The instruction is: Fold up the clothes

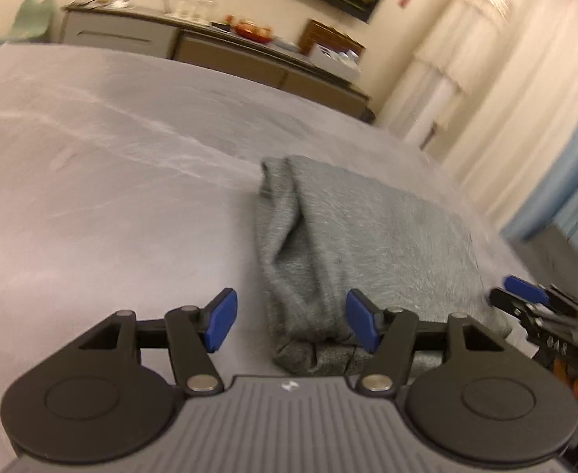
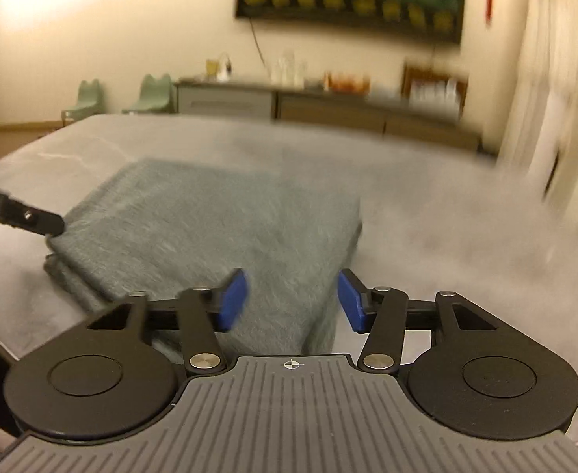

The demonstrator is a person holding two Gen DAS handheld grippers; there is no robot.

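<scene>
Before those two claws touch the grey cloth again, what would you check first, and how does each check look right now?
1. Left gripper open, nothing pinched: ok.
2. Right gripper open, nothing pinched: ok.
3. Grey garment lies folded on the table: ok.
4. Folded edges lined up neatly: cannot tell, pictures are blurred.
5. Garment clear of the table's near edge: cannot tell.

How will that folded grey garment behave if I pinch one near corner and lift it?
The grey garment looks like soft, fuzzy knit, so it would probably droop from a single pinch. Its stacked layers show loose at the near edge, so they would likely peel apart and undo the fold. Both the left gripper and right gripper are open; lifting with both seems safer.
</scene>
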